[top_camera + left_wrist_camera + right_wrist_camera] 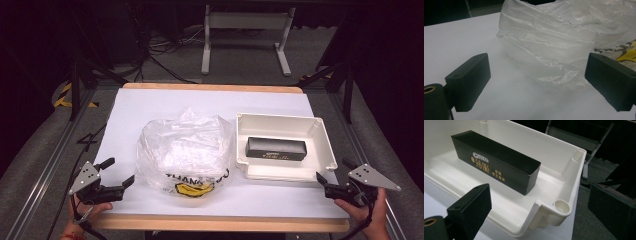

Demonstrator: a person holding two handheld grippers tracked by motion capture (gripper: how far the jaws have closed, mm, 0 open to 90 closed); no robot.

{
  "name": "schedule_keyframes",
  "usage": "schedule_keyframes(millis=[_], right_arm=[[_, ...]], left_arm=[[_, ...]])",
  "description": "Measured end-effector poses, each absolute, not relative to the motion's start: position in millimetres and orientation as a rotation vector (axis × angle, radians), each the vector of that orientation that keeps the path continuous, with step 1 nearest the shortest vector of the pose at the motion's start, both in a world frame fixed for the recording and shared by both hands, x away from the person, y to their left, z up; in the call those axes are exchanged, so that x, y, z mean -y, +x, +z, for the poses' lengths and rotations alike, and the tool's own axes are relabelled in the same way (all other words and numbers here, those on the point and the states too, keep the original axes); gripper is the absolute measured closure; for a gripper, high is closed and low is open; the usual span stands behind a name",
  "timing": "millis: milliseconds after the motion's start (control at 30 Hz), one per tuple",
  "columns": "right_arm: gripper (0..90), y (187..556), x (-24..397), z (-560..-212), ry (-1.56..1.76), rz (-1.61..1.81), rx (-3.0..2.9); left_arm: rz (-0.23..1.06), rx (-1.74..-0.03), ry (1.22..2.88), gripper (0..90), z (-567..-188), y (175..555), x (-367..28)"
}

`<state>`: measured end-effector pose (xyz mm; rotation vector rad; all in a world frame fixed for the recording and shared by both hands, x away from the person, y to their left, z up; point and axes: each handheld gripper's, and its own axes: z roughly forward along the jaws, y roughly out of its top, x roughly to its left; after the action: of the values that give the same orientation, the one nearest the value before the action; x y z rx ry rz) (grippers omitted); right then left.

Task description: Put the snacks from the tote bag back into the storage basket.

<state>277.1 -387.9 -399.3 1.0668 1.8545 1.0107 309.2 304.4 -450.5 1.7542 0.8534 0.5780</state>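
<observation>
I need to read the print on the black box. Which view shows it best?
The right gripper view: the black box lies close up in the white tray, its lettering sharp. The high view shows the box small, its print unreadable.

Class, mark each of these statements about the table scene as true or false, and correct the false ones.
1. The black box lies inside the white tray. True.
2. The plastic bag sits inside the tray. False: it rests on the table, left of the tray.
3. The right gripper is shut on the box. False: its jaws stand open, apart from the box, near the tray's corner.
4. The left gripper is open, facing the bag. True.
5. The box stands on end. False: it lies on its long side.
</observation>
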Motion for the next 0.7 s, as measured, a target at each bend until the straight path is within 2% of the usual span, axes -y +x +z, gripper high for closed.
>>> schedule_keyframes(millis=[433,700], right_arm=[[6.1,263,398,-429,1.076,1.053,-1.806],[6.2,263,402,-429,1.099,1.111,-1.753]], left_arm=[[0.577,-0.855,1.749,7.2,-452,311,-307],[0.593,-0.859,1.746,7.3,-451,308,-307]])
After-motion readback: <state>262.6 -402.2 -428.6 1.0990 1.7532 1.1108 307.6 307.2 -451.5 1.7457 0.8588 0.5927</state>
